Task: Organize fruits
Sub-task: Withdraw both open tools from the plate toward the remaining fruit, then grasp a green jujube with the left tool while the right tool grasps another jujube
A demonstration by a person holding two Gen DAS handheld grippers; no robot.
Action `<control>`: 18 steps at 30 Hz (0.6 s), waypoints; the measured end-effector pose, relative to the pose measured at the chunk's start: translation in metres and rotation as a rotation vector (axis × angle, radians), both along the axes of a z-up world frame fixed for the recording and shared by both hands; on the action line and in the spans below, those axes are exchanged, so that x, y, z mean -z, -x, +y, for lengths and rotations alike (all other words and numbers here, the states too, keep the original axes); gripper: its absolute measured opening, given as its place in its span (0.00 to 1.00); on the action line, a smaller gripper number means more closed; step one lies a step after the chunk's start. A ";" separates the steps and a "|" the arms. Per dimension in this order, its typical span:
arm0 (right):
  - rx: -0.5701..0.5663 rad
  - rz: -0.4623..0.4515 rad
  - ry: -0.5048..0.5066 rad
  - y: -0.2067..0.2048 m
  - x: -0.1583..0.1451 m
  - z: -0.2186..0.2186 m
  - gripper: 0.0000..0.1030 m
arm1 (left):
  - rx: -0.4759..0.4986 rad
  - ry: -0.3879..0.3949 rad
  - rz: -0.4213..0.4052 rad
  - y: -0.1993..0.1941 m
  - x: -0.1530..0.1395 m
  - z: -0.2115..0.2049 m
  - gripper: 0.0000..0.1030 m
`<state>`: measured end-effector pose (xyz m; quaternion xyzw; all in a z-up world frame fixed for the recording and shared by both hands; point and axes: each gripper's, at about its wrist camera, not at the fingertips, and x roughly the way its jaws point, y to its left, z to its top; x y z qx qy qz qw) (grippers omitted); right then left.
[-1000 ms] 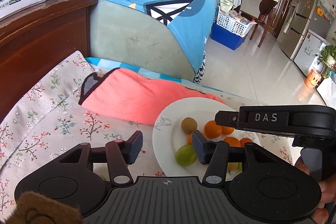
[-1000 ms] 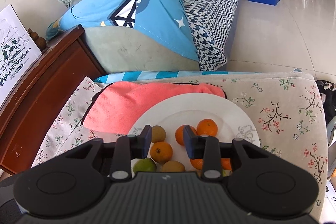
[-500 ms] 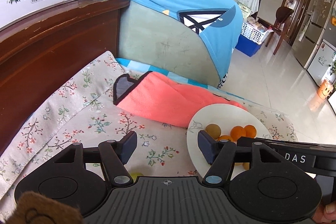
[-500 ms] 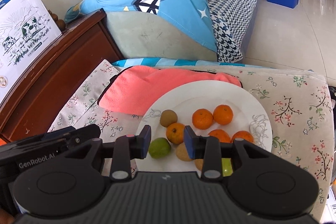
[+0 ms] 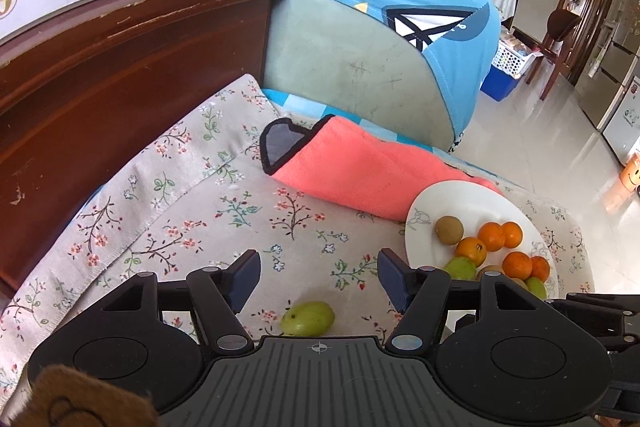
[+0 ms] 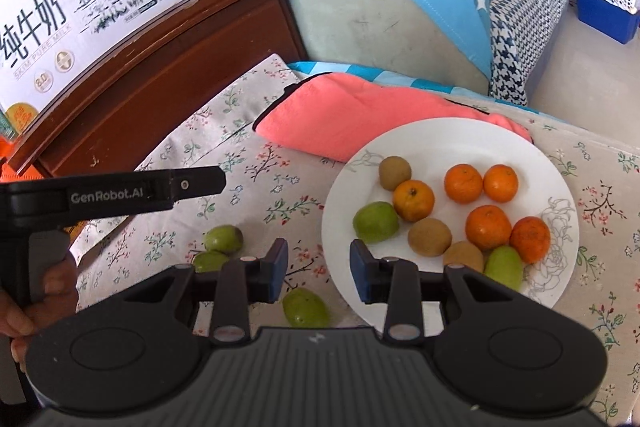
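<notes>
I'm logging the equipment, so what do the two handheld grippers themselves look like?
Both are matte black plastic. The left gripper and right gripper have dark blue finger pads, silver pivot pins, round discs and a ribbed centre plate. White "GenRobot.AI" lettering marks the left one's side.

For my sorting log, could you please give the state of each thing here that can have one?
Left gripper: jaws open, empty.
Right gripper: jaws open, empty.
Round white plate: holds oranges, kiwis and green fruits.
Three loose green fruits: lying on the floral cloth, off the plate.
</notes>
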<state>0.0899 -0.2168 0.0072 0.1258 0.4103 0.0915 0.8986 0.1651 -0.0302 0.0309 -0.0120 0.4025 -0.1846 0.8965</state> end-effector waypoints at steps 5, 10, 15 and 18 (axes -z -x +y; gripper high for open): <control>-0.071 0.001 0.023 0.006 0.005 0.012 0.35 | 0.012 -0.021 0.030 0.001 0.011 0.002 0.62; -0.113 0.014 0.041 0.011 0.012 0.019 0.35 | 0.000 -0.030 0.076 -0.001 0.021 0.004 0.62; -0.132 0.016 0.090 0.013 0.017 0.025 0.35 | -0.002 -0.054 0.085 -0.001 0.028 0.002 0.62; -0.131 0.013 0.094 0.012 0.018 0.027 0.35 | -0.002 -0.053 0.092 -0.001 0.030 0.002 0.62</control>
